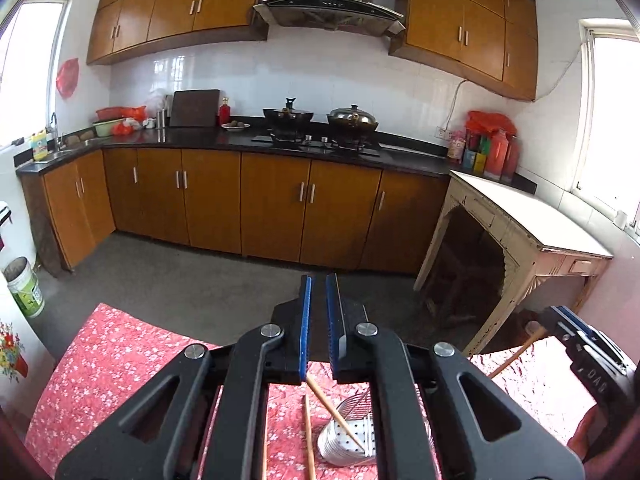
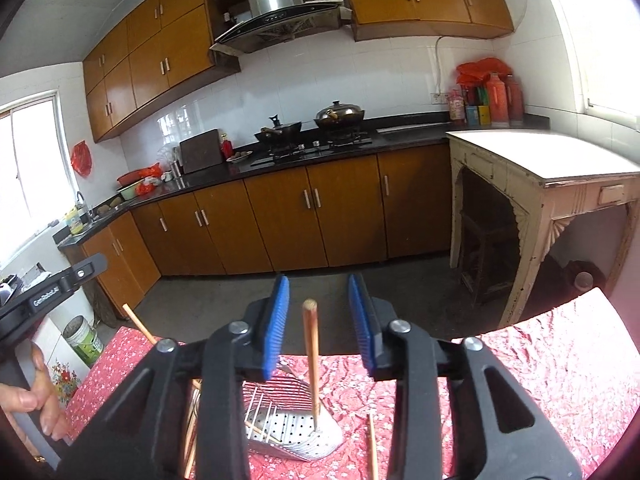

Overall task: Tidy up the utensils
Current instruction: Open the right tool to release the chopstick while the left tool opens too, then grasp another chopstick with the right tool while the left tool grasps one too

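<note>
A perforated steel utensil holder [image 1: 348, 440] [image 2: 288, 432] lies tilted on the red floral tablecloth [image 1: 120, 360]. My left gripper [image 1: 320, 320] is shut on a wooden chopstick [image 1: 336, 412]. It grips the upper end near the base of its pads, and the lower end slants into the holder. My right gripper [image 2: 320, 312] is open above the holder. A second chopstick [image 2: 311, 360] stands upright between its blue pads [image 2: 276, 320], touching neither, with its tip in the holder. Loose chopsticks [image 1: 308, 436] [image 2: 372, 448] lie on the cloth beside the holder.
A person's hand [image 2: 32, 400] holds the left gripper's handle. Beyond the table's far edge is bare floor, then brown kitchen cabinets [image 1: 272, 208] with pots on the stove. A worn white side table [image 2: 540, 176] stands to the right and a bucket [image 1: 24, 288] to the left.
</note>
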`<state>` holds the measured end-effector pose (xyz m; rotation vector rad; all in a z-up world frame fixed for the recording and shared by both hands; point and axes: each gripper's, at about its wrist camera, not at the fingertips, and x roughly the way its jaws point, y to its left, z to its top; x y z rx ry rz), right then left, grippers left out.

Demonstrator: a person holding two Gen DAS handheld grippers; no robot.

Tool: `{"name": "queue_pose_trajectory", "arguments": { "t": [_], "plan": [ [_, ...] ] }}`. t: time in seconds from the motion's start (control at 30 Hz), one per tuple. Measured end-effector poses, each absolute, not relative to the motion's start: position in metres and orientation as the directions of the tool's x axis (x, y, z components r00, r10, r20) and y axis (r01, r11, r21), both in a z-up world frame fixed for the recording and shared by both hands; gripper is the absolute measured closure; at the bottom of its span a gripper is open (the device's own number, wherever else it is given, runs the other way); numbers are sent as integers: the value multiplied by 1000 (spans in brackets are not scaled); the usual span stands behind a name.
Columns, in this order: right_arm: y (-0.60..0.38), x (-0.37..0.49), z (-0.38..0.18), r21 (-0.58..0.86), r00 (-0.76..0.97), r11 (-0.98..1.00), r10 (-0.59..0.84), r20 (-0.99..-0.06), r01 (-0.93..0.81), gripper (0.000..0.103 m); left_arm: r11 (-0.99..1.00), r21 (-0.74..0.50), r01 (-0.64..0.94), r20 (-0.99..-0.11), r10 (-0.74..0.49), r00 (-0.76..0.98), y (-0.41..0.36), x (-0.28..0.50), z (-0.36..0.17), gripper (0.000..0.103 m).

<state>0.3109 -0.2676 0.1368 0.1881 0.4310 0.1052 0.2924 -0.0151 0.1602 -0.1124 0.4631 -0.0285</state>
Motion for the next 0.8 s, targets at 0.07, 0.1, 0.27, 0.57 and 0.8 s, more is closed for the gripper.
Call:
{"name": "queue_pose_trajectory", "arguments": {
  "t": [0.07, 0.1, 0.27, 0.57, 0.8],
  "plan": [
    [-278, 299, 138, 212, 910, 976, 126, -395, -43, 64, 992, -126, -4, -444, -53, 895, -8, 285, 162, 94],
    [-285, 295, 138, 213, 911, 976, 119, -396, -35, 63, 991, -130, -7, -445, -52, 894, -3, 280, 163, 93],
    [-318, 258, 123, 190, 910, 981, 47, -413, 35, 62, 993, -111, -27, -425, -23, 905, 16, 246, 162, 69],
    [-368, 210, 33, 124, 823, 981, -52, -566, 147, 62, 998, -41, -52, -496, 25, 868, 49, 187, 97, 45],
    [-375, 192, -63, 130, 699, 979, -19, -715, 159, 67, 999, -13, -51, -577, 34, 816, 64, 171, 23, 29]
  ]
}}
